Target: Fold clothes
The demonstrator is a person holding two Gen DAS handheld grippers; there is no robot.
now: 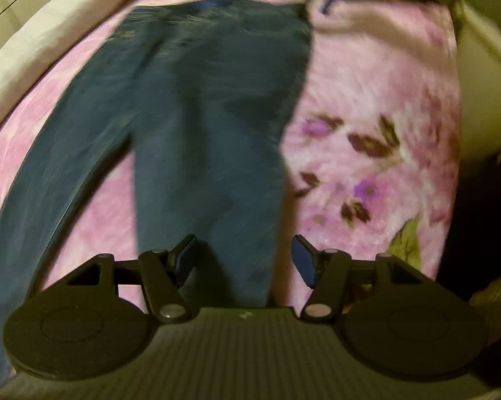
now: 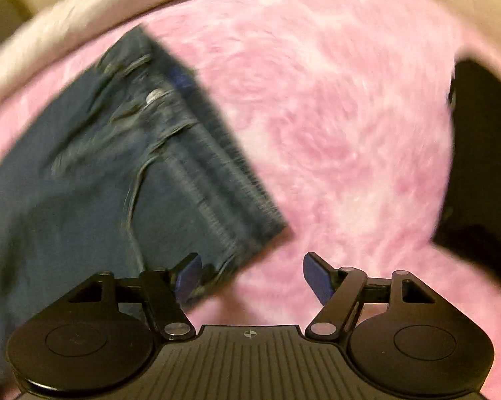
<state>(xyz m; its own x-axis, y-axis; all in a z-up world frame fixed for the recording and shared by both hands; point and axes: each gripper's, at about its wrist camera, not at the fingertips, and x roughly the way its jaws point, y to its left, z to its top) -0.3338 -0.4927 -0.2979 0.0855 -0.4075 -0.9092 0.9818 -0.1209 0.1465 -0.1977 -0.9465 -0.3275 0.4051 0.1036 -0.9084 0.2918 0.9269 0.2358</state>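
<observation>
Both grippers [image 1: 244, 260] [image 2: 252, 276] are hanging open, holding nothing; grabbing one layer could be bunching the jeans [image 1: 200, 116].

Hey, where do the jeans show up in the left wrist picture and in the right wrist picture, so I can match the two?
Left wrist view: the jeans fill the centre, waistband at the top, legs running down toward the open left gripper.
Right wrist view: the jeans lie in the left half, waistband edge slanting down toward the open right gripper.
Shared landmark: the pink blanket under the jeans.
</observation>
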